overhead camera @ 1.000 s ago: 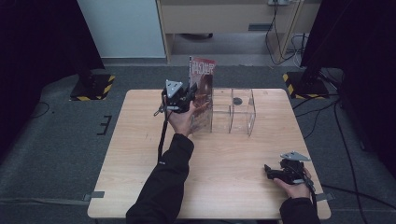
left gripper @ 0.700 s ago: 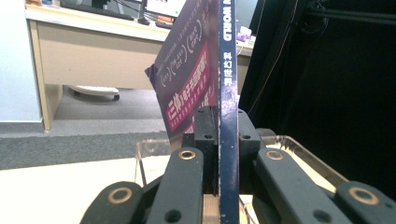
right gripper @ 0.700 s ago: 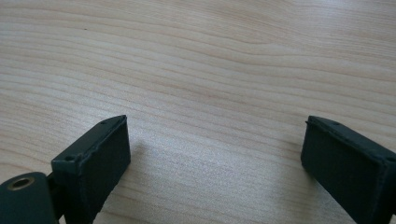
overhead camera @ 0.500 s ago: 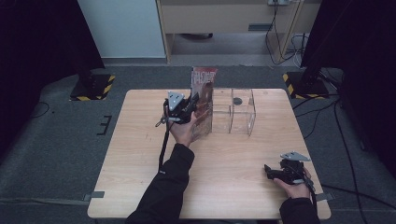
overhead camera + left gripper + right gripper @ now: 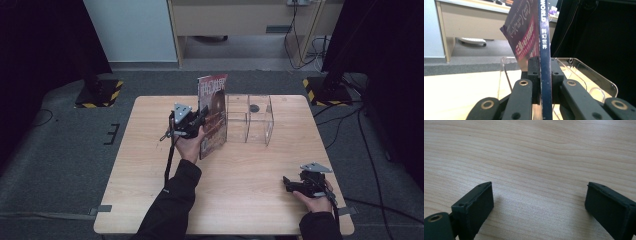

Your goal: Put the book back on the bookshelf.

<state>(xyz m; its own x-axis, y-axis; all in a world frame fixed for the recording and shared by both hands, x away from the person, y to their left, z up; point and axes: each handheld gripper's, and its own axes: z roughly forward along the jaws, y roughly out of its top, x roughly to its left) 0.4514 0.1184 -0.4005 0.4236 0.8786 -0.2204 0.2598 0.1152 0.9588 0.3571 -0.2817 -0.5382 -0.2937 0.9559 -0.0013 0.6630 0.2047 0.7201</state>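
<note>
**Magazine Handling at the Clear Organiser**

While the left gripper [image 5: 200, 120] holds the thin glossy magazine with the dark blue spine and red cover [image 5: 214, 115], its jaws are clamped on the spine edge, and the magazine stands upright directly ahead of them. Just beyond the magazine sits the clear acrylic divided organiser [image 5: 250, 119] on the pale wooden table [image 5: 150, 165].

Handling judgement: the magazine is light, thin and flexible, with a slick cover. A hold on loose pages would likely let it sag or slip; the bound spine is the stiffest place to grip.

View differences: the left gripper view shows the spine [image 5: 545, 62] seated between the pads and the organiser wall [image 5: 504, 72] close behind. The high view shows the whole magazine standing against the organiser's near side.

Well apart from the magazine, the right gripper [image 5: 292, 184] rests low over bare wood, jaws spread wide with nothing between them.
</note>
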